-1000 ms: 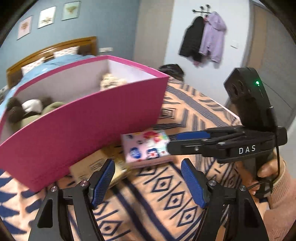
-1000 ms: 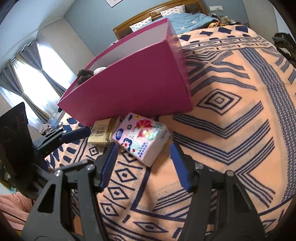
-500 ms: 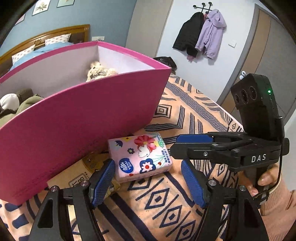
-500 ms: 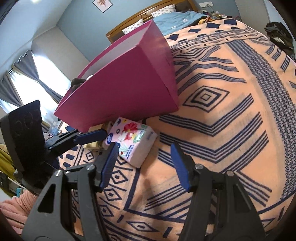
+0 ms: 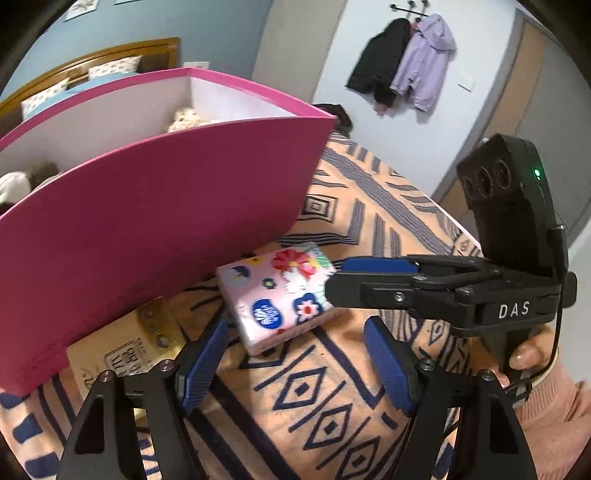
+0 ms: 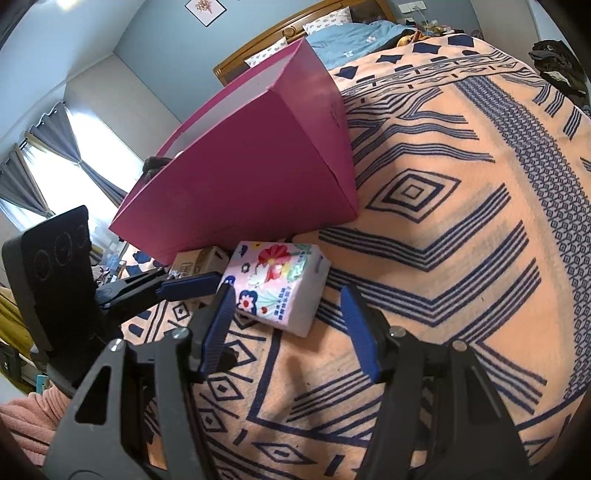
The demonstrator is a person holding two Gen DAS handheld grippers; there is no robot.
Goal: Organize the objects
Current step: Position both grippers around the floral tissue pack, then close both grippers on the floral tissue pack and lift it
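One label legible | "DAS" | right gripper (image 5: 334, 280) | tissue pack (image 5: 279, 297) print unreadable

Tissue pack (image 6: 275, 284) lies on blanket (image 6: 461, 258), just in front of storage box (image 6: 251, 184); small carton (image 6: 199, 260) touching its left, also against box front. Plush toys (image 5: 184, 118) inside box. Bed w/ headboard (image 6: 295, 29) behind box. Coats (image 5: 402, 62) on wall hooks, far right.

Bedroom: bed (image 6: 461, 206), headboard (image 6: 295, 40), hung coats (image 5: 406, 62)
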